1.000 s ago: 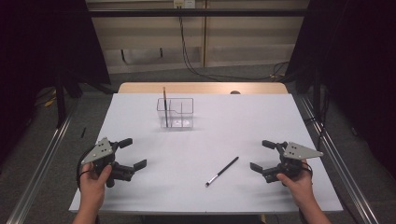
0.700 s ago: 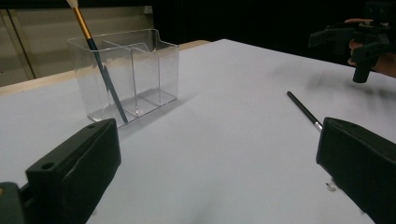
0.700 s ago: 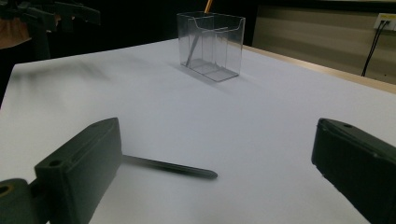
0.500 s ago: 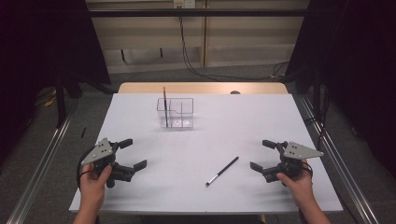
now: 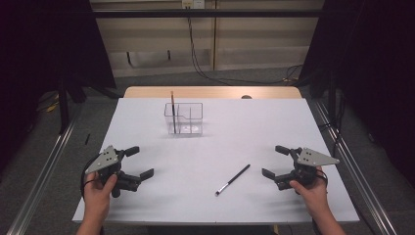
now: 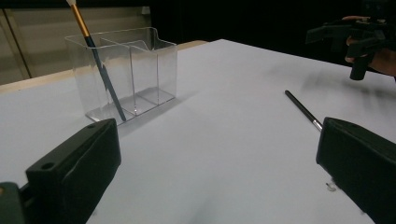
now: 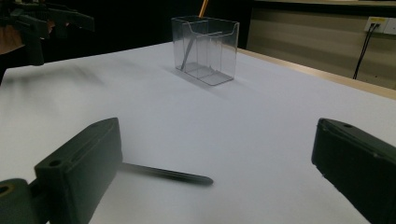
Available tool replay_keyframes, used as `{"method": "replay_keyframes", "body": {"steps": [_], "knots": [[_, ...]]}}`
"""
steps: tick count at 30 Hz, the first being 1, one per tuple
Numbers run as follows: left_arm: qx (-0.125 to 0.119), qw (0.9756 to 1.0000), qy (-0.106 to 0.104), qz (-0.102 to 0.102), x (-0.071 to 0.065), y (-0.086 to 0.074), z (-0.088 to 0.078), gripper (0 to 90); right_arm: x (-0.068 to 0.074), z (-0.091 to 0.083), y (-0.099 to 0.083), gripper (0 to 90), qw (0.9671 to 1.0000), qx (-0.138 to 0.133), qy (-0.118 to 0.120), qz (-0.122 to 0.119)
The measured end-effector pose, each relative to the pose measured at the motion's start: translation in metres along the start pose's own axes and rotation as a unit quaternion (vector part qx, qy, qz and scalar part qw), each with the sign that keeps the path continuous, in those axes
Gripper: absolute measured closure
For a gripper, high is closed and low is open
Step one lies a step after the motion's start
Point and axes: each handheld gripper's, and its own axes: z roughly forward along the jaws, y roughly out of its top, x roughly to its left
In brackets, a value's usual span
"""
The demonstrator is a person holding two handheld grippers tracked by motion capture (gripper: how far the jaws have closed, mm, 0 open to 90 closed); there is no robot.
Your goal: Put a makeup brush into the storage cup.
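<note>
On the white table (image 5: 215, 147) a black brush (image 5: 233, 179) lies flat, a little toward 5 o'clock from the table's middle. Its pale tip points to 7 o'clock and its handle to 1 o'clock. The right gripper (image 5: 276, 162) rests near the table edge at 4 o'clock, held by a hand (image 5: 309, 193). Its jaws stand wide apart and hold nothing; the brush is near it, at its 9 o'clock side, not touching. In the right gripper view the brush (image 7: 166, 173) lies just beyond the left jaw. The left gripper (image 5: 139, 162) is at 8 o'clock of the table, also wide open and empty, well apart from the brush. A clear box (image 5: 186, 118) with compartments stands at 11 o'clock. One pencil (image 5: 172, 111) stands in its left compartment, leaning a little.
</note>
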Motion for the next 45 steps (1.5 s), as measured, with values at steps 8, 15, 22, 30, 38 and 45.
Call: {"method": "replay_keyframes", "body": {"steps": [8, 15, 22, 30, 38, 45], "knots": [[0.009, 0.9999, -0.002, 0.005, -0.003, -0.001, 0.002, 0.0, -0.004, 0.002, 0.001, 1.2, 1.0, -0.004, -0.004, 0.004], [0.008, 0.9999, -0.001, 0.011, -0.005, 0.002, 0.004, 0.0, -0.002, 0.001, 0.001, 1.2, 1.0, -0.002, -0.006, 0.004], [0.005, 0.9999, -0.004, 0.01, -0.007, 0.004, 0.007, 0.0, -0.001, 0.002, 0.002, 1.1, 1.0, 0.001, -0.005, 0.005], [0.006, 0.9999, -0.002, 0.01, -0.006, 0.003, 0.006, 0.0, -0.003, 0.007, 0.005, 1.1, 1.0, 0.008, -0.005, 0.002], [0.006, 0.9999, -0.002, 0.012, -0.007, 0.004, 0.007, 0.0, -0.005, 0.009, 0.011, 0.8, 0.9999, 0.004, -0.009, 0.003], [0.005, 0.9999, -0.003, 0.012, -0.008, 0.004, 0.007, 0.0, -0.007, 0.021, 0.018, 0.8, 1.0, -0.005, -0.004, 0.006]]}}
